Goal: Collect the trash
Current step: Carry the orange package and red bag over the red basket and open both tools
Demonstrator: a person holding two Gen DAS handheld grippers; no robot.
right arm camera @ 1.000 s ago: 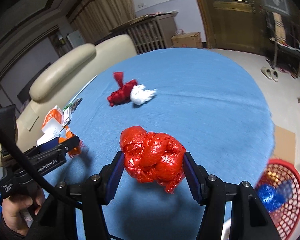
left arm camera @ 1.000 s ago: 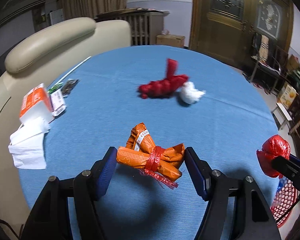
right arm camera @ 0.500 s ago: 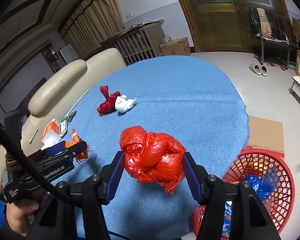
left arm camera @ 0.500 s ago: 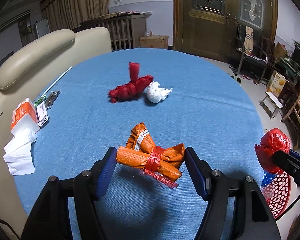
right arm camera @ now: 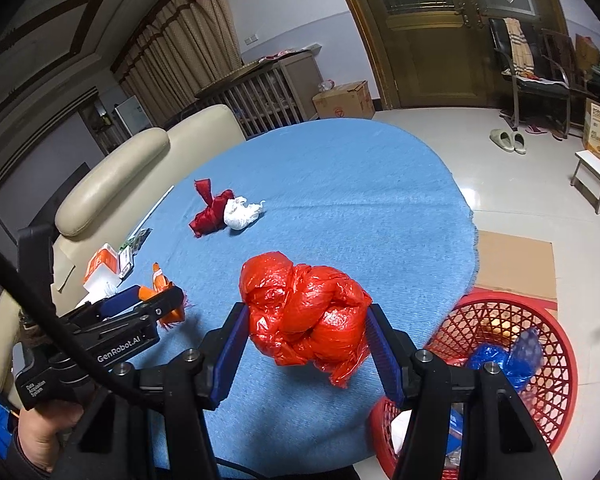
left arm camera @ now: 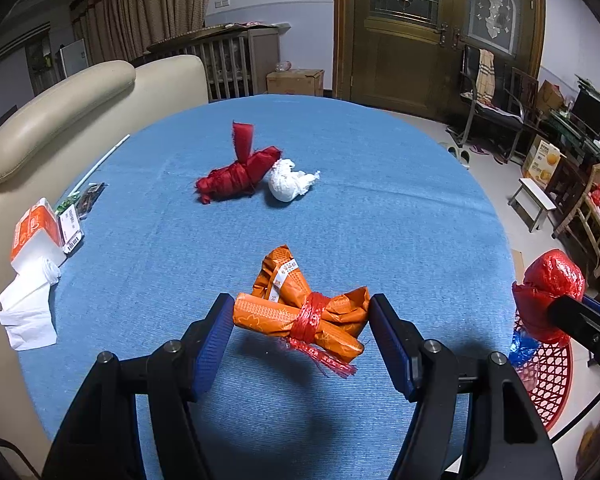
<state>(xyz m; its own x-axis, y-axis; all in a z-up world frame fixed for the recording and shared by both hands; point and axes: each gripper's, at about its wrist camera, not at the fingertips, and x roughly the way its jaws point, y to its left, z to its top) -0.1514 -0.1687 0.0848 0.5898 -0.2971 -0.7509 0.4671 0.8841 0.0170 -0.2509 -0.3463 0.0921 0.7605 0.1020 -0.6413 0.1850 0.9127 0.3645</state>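
- Your right gripper [right arm camera: 306,338] is pinching a crumpled, knotted red plastic bag [right arm camera: 306,316] between both blue pads; the bag is lifted off the round table with the blue cloth [right arm camera: 340,184].
- Your left gripper [left arm camera: 302,320] is clamped on an orange paper wrapper bundle tied with a red strip [left arm camera: 304,312]. Its long axis runs straight across from pad to pad, so the ends bear on the pads.
- The red plastic lattice basket [right arm camera: 540,352] is the relation that matters: it sits on the floor just right of and below your right claw, past the table edge. Your right hand is clearly the nearer one; the left claw is further left over the cloth.
- A blue plastic scrap [right arm camera: 508,360] already lies in the basket, with open room around it.
- I'd judge the drop needs the bag carried rightward beyond the cloth's rim, so it falls inside the basket wall.
- Ahead of both claws, well apart, a dark red tied bundle [left arm camera: 238,176] touches a white crumpled wad [left arm camera: 288,184]; these are not yet collected.
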